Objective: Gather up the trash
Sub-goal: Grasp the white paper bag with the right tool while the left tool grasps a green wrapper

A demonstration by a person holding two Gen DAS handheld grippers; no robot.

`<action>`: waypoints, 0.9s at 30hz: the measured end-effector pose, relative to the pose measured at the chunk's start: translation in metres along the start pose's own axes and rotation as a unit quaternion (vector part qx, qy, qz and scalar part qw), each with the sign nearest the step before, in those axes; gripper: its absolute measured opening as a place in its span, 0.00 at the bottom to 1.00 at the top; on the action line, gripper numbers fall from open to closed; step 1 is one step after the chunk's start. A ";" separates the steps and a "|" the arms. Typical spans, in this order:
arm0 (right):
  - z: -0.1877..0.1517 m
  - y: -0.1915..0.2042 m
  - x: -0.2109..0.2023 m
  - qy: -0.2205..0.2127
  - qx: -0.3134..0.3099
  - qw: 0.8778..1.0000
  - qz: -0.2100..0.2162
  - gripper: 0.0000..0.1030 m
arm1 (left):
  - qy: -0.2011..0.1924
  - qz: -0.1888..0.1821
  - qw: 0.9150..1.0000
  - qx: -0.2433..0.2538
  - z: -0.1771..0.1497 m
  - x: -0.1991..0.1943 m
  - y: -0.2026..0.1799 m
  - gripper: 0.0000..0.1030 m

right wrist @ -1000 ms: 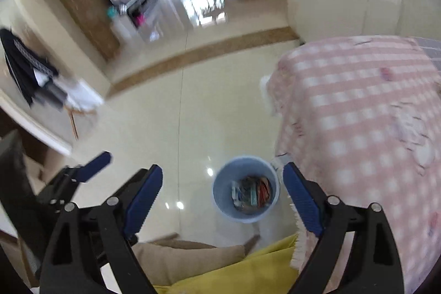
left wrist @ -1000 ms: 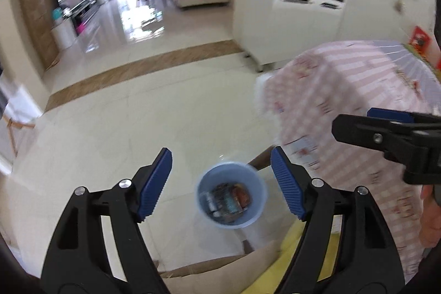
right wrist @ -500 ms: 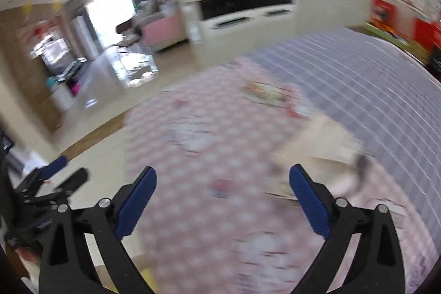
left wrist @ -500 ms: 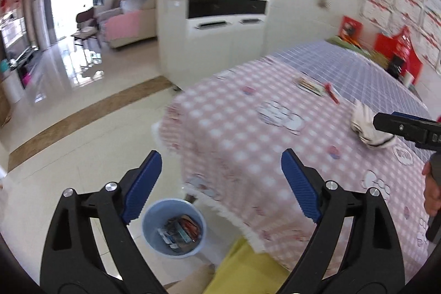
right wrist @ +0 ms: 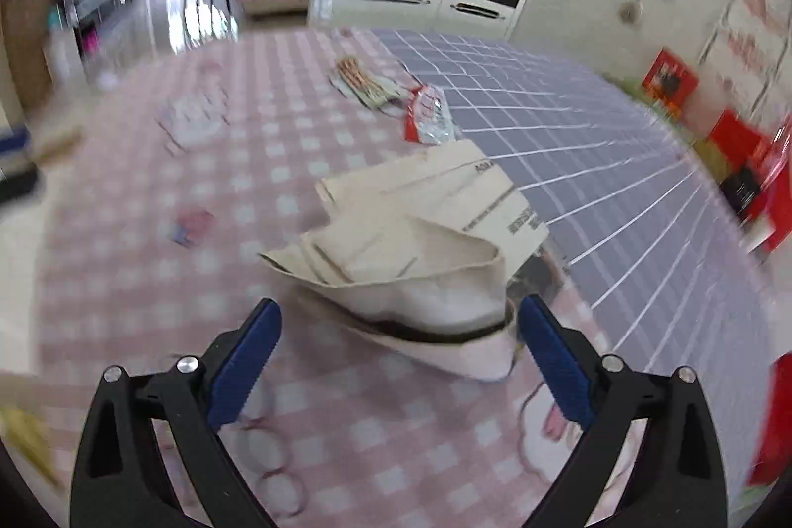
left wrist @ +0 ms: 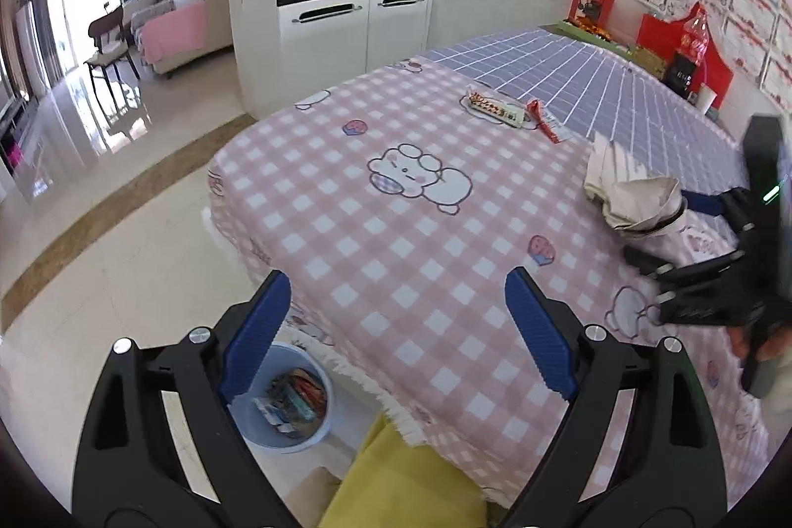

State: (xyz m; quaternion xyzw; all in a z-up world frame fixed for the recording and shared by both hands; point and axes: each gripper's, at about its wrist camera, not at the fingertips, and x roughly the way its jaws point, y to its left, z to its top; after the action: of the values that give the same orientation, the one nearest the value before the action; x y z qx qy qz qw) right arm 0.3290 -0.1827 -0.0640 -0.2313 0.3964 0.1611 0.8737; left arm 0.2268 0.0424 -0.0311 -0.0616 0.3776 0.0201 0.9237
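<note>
Over the near edge of the pink-and-white checked tablecloth (left wrist: 396, 231), the left view shows the left tool (left wrist: 391, 330) with its blue pads spread wide and nothing between them. The counter's fringed edge runs under the tool, and beyond it to the left lies open glossy cream floor tile (left wrist: 114, 241). Below that edge on the floor stands a round pale-blue plastic bin (left wrist: 317, 429) holding a heap of coloured wrappers. On the cloth, a crumpled cream paper bag with black print (left wrist: 628, 201) lies at the right, with the right tool (left wrist: 693, 231) around its far side. Farther back, where the pink cloth meets a lavender grid-patterned cloth (left wrist: 618, 92), lie a long patterned snack packet (left wrist: 495, 110) and, just beside it, a red-and-clear torn wrapper (left wrist: 544, 122).

In the right view, blurred, the right tool (right wrist: 396, 330) has its jaws closing from wide apart, not pressing on anything; the cream paper bag (right wrist: 420, 241) sits between and just ahead of the pads, folded, with its mouth gaping toward the camera. Behind it lie the red wrapper (right wrist: 428, 117) and the snack packet (right wrist: 366, 82).
</note>
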 end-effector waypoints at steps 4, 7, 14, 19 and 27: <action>0.004 -0.004 -0.001 -0.015 0.003 1.000 0.003 0.64 | -0.008 0.009 1.000 0.006 0.002 0.000 0.000 0.84; 0.008 -0.010 -0.005 -0.028 0.018 0.999 -0.011 0.53 | -0.006 0.010 1.000 -0.006 0.006 0.003 0.006 0.84; 0.019 -0.049 -0.027 -0.063 0.109 0.992 -0.022 0.45 | 0.002 -0.011 1.000 -0.029 0.031 0.019 0.009 0.84; 0.020 -0.073 -0.044 -0.082 0.151 0.984 -0.036 0.45 | 0.017 -0.030 0.999 -0.032 0.060 0.035 -0.005 0.85; -0.003 -0.108 -0.040 -0.086 0.201 0.968 -0.124 0.45 | 0.059 -0.085 0.995 0.016 0.065 0.068 -0.085 0.85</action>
State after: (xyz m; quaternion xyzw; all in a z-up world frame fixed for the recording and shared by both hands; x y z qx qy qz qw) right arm 0.3519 -0.2788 -0.0050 -0.0840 0.3119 -0.0123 0.9463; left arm 0.3282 -0.0342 -0.0245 -0.0795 0.4247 -0.0681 0.8992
